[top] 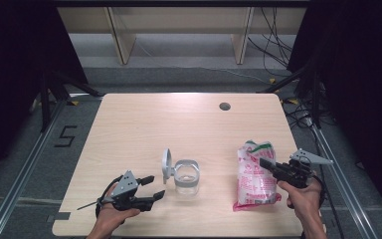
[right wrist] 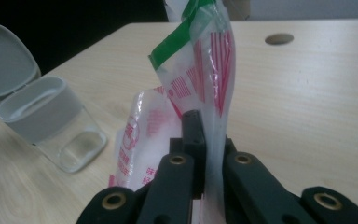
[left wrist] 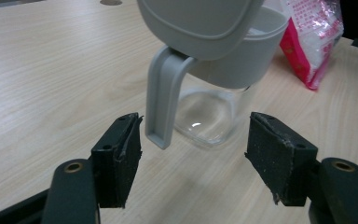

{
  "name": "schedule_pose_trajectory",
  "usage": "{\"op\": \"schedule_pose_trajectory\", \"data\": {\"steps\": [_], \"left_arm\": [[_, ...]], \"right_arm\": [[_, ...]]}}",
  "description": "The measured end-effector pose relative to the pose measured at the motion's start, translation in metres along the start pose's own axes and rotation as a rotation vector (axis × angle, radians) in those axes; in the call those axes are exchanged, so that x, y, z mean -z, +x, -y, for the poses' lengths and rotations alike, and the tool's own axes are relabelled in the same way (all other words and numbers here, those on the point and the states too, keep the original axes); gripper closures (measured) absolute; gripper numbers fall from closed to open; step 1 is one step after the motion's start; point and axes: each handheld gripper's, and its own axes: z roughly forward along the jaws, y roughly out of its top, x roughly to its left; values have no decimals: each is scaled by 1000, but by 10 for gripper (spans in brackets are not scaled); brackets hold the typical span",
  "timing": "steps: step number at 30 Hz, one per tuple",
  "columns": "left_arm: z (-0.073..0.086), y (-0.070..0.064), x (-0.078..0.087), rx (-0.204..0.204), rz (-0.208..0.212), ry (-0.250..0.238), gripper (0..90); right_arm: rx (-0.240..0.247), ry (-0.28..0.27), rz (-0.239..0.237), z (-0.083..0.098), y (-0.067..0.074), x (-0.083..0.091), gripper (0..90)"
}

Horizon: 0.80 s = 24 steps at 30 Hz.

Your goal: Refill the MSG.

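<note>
A clear jar with a grey collar and a flipped-up grey lid stands near the table's front middle; its handle faces my left gripper. My left gripper rests open just left of the jar, nothing between its pads. A white plastic bag printed in red, with a green strip at the top, stands at the front right. My right gripper is shut on the bag's upper edge, the film pinched between the jaws. The jar lies to the bag's left.
The light wooden table has a round cable hole at the back right. Black stands and cables flank the table on the floor. A wooden shelf frame stands beyond the far edge.
</note>
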Motion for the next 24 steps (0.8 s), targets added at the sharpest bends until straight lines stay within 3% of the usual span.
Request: {"op": "schedule_pose_trajectory", "data": {"steps": [1, 4, 7, 8, 9, 10, 13, 14, 15, 16, 17, 18, 21, 23, 24], "left_arm": [[0, -2, -1, 0, 4, -3, 343], [-1, -6, 0, -17, 11, 6, 343], [-1, -9, 0, -24, 12, 11, 343], [-1, -9, -1, -23, 21, 8, 344], [-1, -10, 0, -24, 15, 13, 343], [-1, -11, -1, -20, 17, 10, 343], [-1, -12, -1, -26, 20, 14, 343], [-1, -13, -1, -27, 18, 17, 343], [-1, -13, -1, -31, 23, 12, 343], [-1, -14, -1, -29, 19, 15, 343], [-2, -14, -1, -38, 21, 16, 344], [-1, -14, -1, -35, 30, 12, 346], [-2, -17, -2, -42, 38, 10, 348], [-2, -21, -3, -36, 45, 9, 347], [-2, -22, -4, -53, 53, 16, 346]], "right_arm": [[-8, -15, -12, -2, 4, 1, 900], [48, -47, -18, -8, 9, 2, 900], [13, -53, -51, -11, 17, 5, 900], [41, -63, -46, -13, 17, 5, 900], [22, -64, -57, -14, 21, 6, 900], [68, -72, -48, -15, 21, 5, 900], [81, -84, -61, -19, 27, 6, 900], [61, -78, -57, -20, 31, 7, 900], [103, -98, -63, -21, 30, 6, 900], [82, -95, -70, -22, 34, 7, 900], [121, -107, -73, -24, 33, 6, 900], [102, -101, -73, -26, 36, 7, 900], [129, -118, -68, -29, 38, 8, 900], [131, -124, -76, -33, 39, 10, 900], [120, -129, -66, -34, 41, 11, 900]]}}
